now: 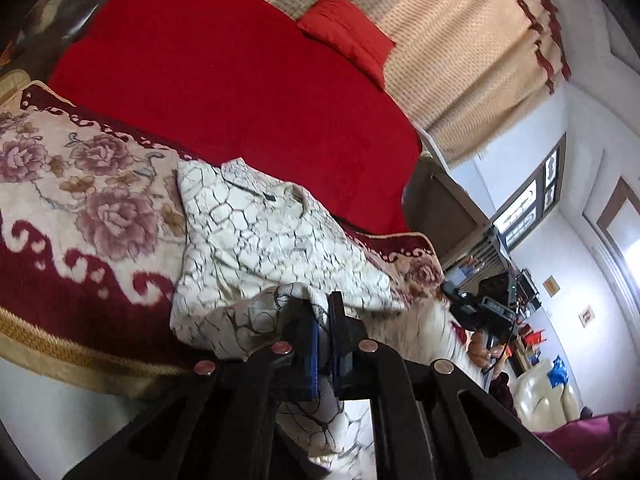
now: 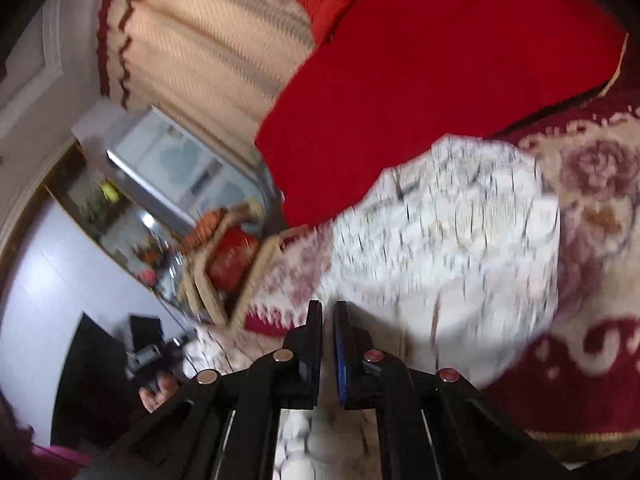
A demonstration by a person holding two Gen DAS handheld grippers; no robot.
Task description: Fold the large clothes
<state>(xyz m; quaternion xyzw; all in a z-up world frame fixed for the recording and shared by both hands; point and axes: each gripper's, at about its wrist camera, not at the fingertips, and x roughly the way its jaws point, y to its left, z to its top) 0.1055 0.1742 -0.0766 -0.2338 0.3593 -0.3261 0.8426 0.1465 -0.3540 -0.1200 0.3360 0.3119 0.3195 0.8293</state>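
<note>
Bed (image 1: 60, 360) under floral maroon-cream blanket (image 1: 80, 200); on it red spread (image 1: 224, 80), red pillow (image 1: 348, 36), white crackle-print garment (image 1: 272, 236) partly lifted.

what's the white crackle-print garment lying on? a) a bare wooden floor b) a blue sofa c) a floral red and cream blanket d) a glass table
c: the white crackle-print garment is spread over the floral red and cream blanket, with the plain red cover lying beyond it.
</note>
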